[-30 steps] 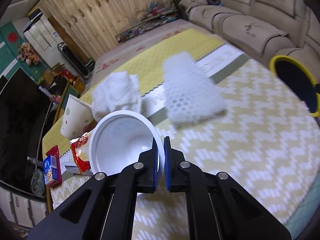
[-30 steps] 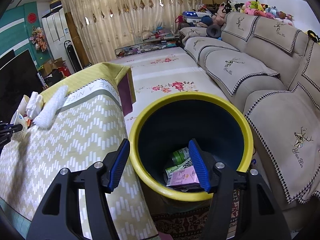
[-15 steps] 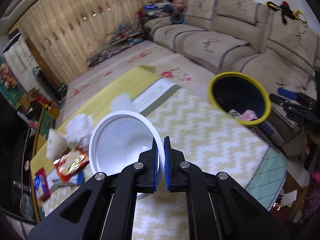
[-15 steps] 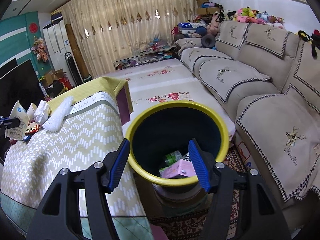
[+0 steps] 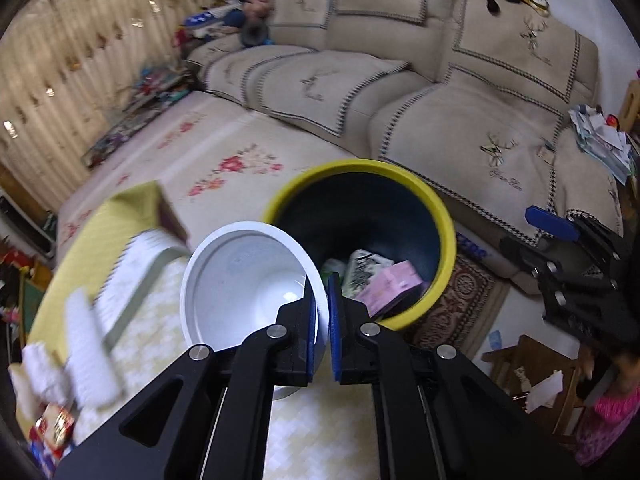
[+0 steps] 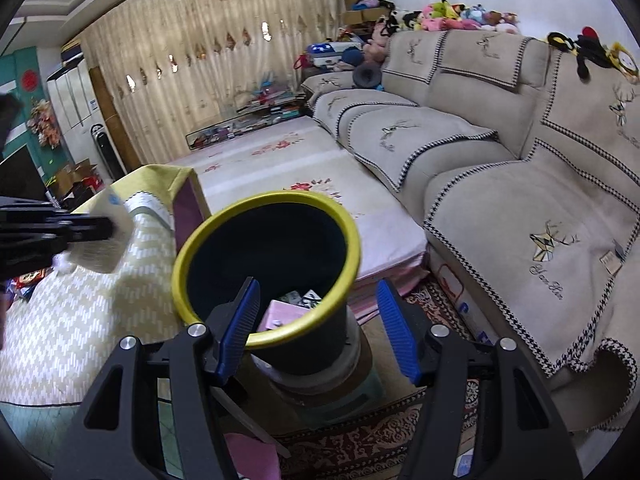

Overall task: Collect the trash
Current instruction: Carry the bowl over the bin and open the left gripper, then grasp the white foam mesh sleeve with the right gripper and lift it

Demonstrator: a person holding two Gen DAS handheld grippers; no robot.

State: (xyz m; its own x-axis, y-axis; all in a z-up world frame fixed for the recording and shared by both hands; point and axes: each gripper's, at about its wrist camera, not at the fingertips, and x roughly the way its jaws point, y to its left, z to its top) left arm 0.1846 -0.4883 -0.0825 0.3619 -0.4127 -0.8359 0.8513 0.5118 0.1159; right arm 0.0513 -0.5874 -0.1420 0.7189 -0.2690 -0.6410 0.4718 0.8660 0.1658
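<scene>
- I'm looking into a home living room: a beige sectional sofa (image 6: 500,148) with embroidered covers.
- Plush toys (image 6: 452,14) piled behind it, long curtains (image 6: 224,52), a floral floor mat (image 6: 288,160).

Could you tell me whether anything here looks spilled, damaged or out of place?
Nothing looks spilled or damaged. The white bowl is pinched by its rim in the left gripper and tipped on its side, and looks empty. The bin stands upright beside the table with trash inside; the right gripper hangs open above it.
</scene>
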